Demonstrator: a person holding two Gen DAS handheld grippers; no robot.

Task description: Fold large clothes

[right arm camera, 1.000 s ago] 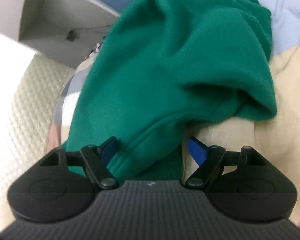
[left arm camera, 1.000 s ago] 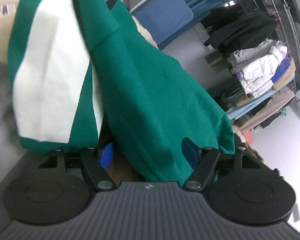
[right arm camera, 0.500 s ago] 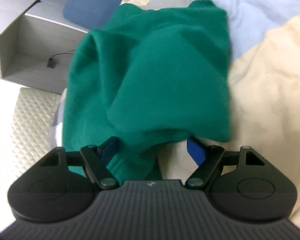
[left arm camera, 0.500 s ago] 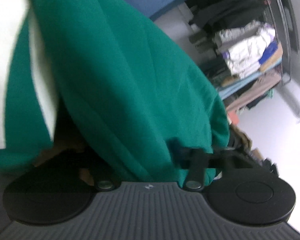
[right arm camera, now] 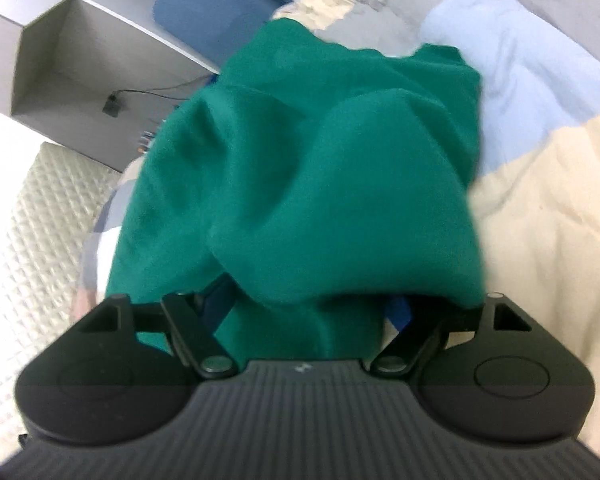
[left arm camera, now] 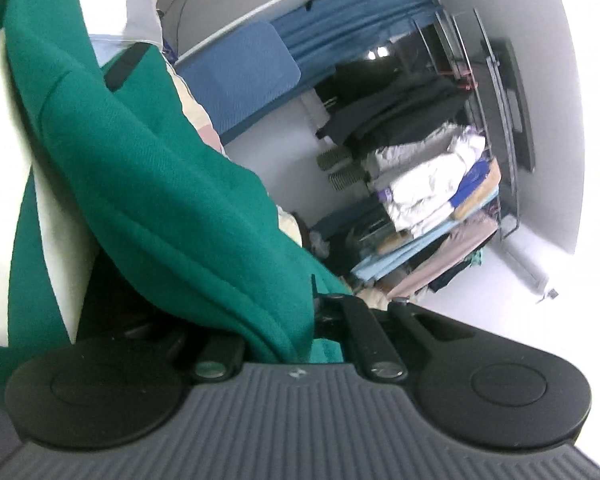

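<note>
green garment (right arm camera: 320,168) blurred, hiding fingertips, cut off left

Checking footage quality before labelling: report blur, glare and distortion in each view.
Left wrist view: the green garment is fairly sharp, the clothes rack bows with fisheye curvature, and the wall at right is blown out. Right wrist view: the garment's edges smear with motion blur, the bedding looks soft, and the corners vignette dark.

No readable words, numbers or brand names show in either view. The only mark is a small pale emblem moulded on the grey ribbed housing (left arm camera: 296,373) of each tool, too small to make out.
</note>
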